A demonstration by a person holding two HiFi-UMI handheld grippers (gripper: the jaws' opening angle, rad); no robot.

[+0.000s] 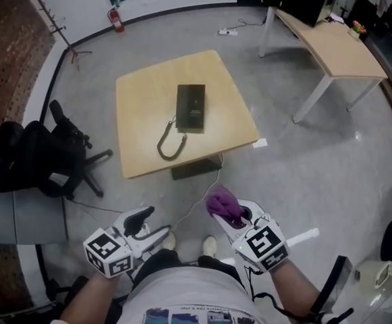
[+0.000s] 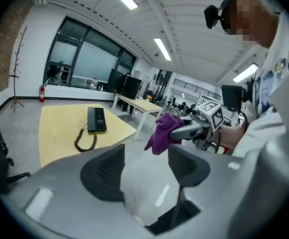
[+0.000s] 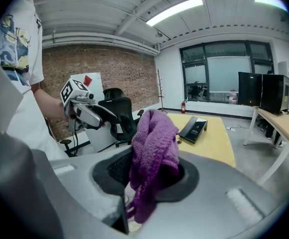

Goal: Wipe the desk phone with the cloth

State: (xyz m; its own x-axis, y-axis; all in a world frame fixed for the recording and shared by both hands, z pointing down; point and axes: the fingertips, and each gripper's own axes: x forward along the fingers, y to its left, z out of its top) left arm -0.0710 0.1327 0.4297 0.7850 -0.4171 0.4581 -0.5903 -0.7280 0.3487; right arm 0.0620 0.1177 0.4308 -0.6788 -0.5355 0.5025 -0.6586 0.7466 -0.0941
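While the person stands on the grey floor a little away from the square wooden table (image 1: pixel 142 106), the black desk phone (image 1: pixel 191 107) lies flat near the middle of this table, and its coiled cord (image 1: pixel 171 140) curls toward the near edge. Both grippers are held low in front of the body and are well apart from the phone. The right gripper (image 3: pixel 149 176) is closed on the purple cloth (image 3: pixel 154 143); the cloth is bunched between the jaws, stands up above them and also hangs down under them. The left gripper (image 2: pixel 145 166) has its jaws apart, and only the floor is visible between them. A black office chair (image 1: pixel 40 157) stands to the left of the table, and a second light table (image 1: pixel 337 46) is farther away at the right.
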